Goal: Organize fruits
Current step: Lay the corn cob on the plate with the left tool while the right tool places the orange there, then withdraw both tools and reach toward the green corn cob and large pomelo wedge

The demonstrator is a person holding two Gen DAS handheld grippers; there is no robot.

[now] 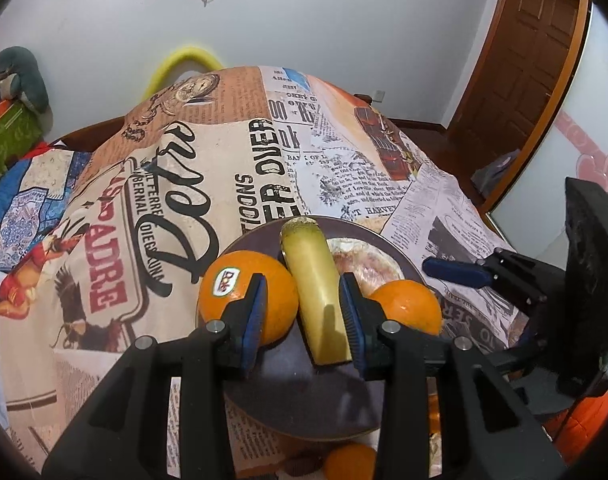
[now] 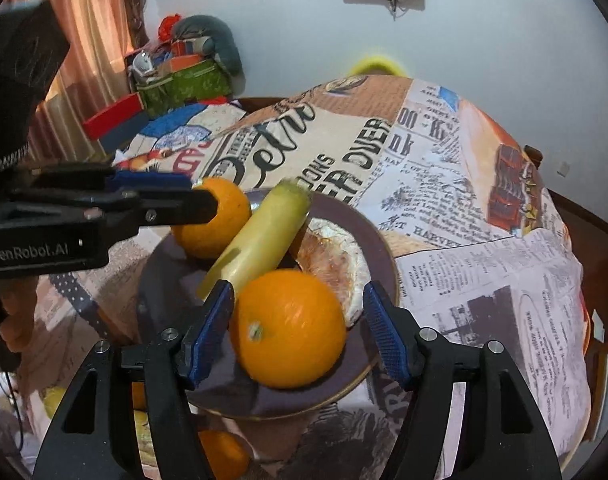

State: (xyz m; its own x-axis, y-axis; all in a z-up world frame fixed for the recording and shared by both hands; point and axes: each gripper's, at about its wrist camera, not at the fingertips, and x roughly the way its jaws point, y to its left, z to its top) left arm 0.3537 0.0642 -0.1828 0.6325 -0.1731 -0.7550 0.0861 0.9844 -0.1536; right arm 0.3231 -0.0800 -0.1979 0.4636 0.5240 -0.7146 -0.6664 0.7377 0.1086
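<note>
Where the newspaper-print cloth (image 1: pixel 208 184) covers the table, a dark plate (image 1: pixel 304 400) sits near its front edge and carries most of the fruit. On it lie a pale yellow banana-like fruit (image 1: pixel 316 288), an orange with a Dole sticker (image 1: pixel 244 292), a second orange (image 2: pixel 288 328) and a flat round slice with a pinkish centre (image 2: pixel 336 264).

Seen from its own camera, the left tool (image 1: pixel 304 316) reaches over the plate with its 2 blue-padded fingers on either side of the yellow fruit. Its right pad lies against the fruit, while a narrow gap shows at the left pad, so whether it is really pinching cannot be told. The stickered orange sits just outside its left finger.

From the right wrist view, the right tool (image 2: pixel 300 332) is spread around the second orange. Its left pad is close against the fruit and its right pad stands clear, so nothing is clamped.

Below the plate's near rim, 1 more orange (image 1: pixel 350 462) lies on the table. A yellow chair back (image 1: pixel 180 64) rises behind the table, and a brown door (image 1: pixel 520 60) stands at the right.
</note>
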